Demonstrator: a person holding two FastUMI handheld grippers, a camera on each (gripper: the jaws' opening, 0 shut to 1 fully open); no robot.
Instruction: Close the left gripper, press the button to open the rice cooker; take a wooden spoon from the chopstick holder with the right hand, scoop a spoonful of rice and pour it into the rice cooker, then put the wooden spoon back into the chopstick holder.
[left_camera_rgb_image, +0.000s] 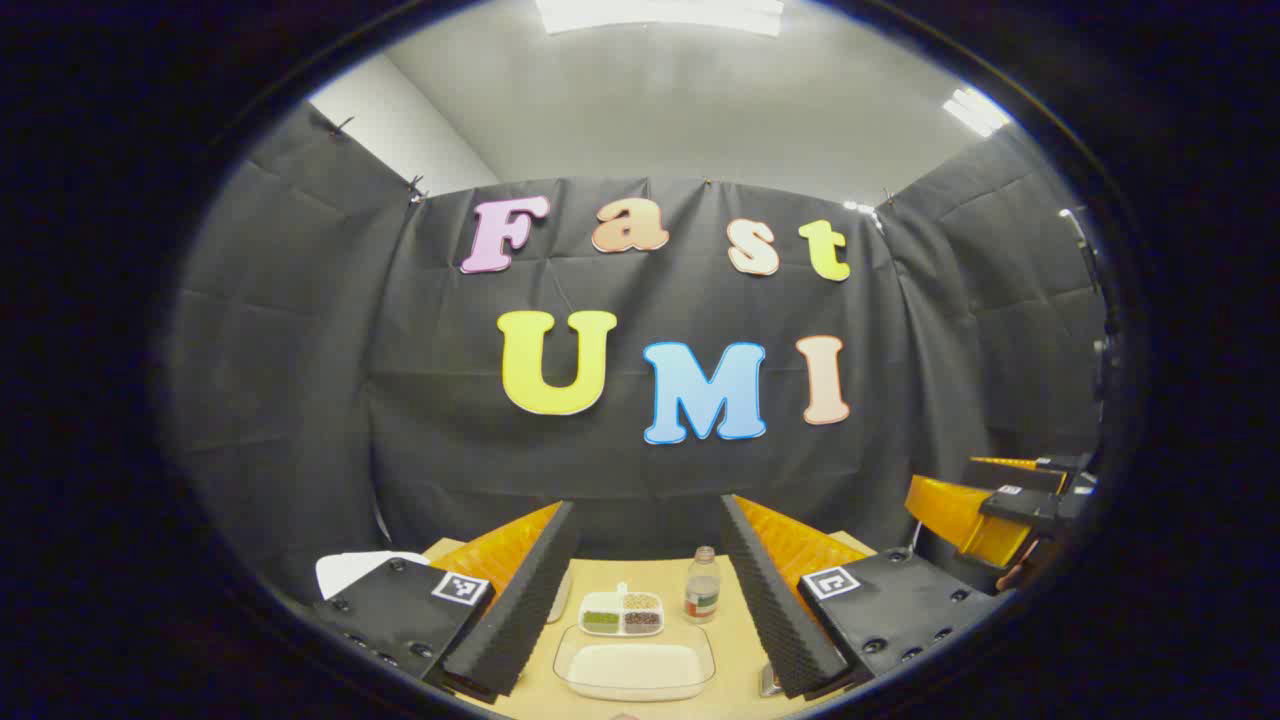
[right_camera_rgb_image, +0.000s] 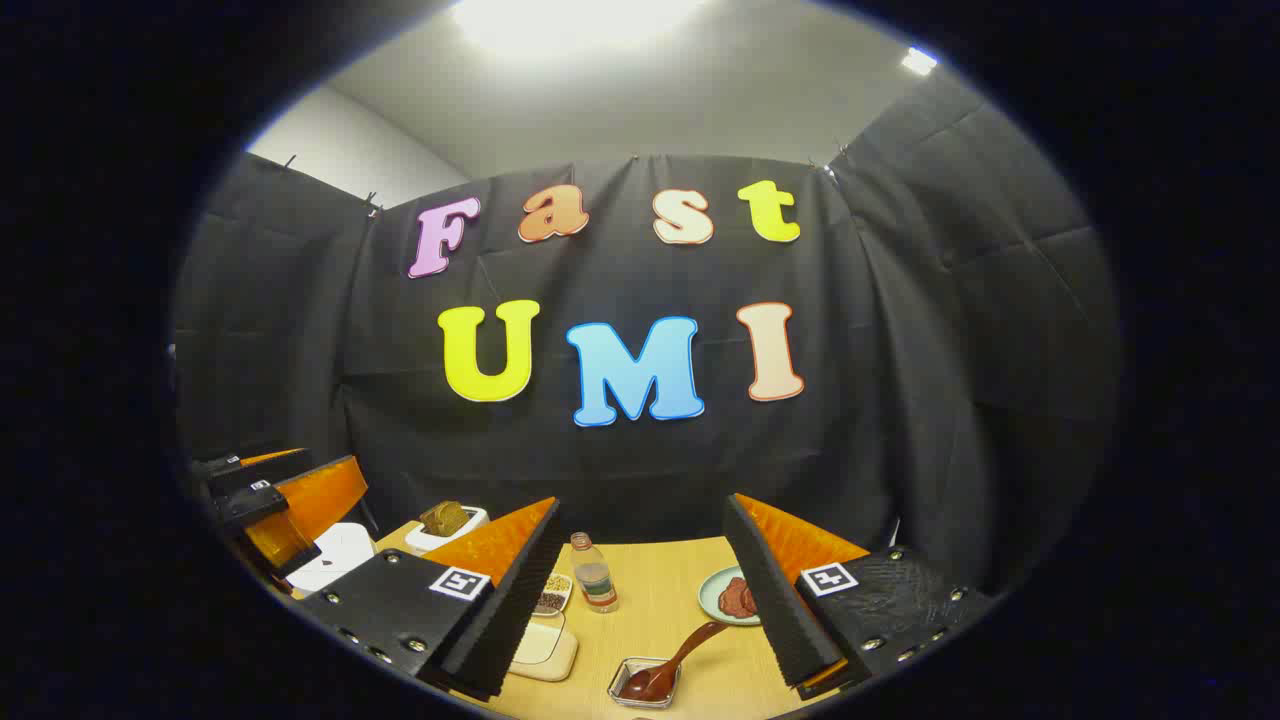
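A clear tray of white rice (left_camera_rgb_image: 636, 670) lies on the wooden table (left_camera_rgb_image: 735, 640), straight ahead between the fingers of my left gripper (left_camera_rgb_image: 650, 503), which is open and holds nothing. A white rounded body (left_camera_rgb_image: 355, 568), perhaps the rice cooker, sits at the table's left edge, partly hidden by my finger. My right gripper (right_camera_rgb_image: 642, 500) is open too and empty. Below it a brown spoon (right_camera_rgb_image: 680, 650) rests in a small glass dish (right_camera_rgb_image: 640, 690). The rice tray (right_camera_rgb_image: 545, 645) shows behind its left finger. Each view catches the other gripper off to the side: the right gripper (left_camera_rgb_image: 985, 495), the left gripper (right_camera_rgb_image: 300, 478).
A small bottle (left_camera_rgb_image: 702, 586) and a divided dish of grains (left_camera_rgb_image: 622, 612) stand behind the rice tray. A plate with red food (right_camera_rgb_image: 735, 596) is at the right. A white toaster-like box with bread (right_camera_rgb_image: 445, 525) stands at the back left.
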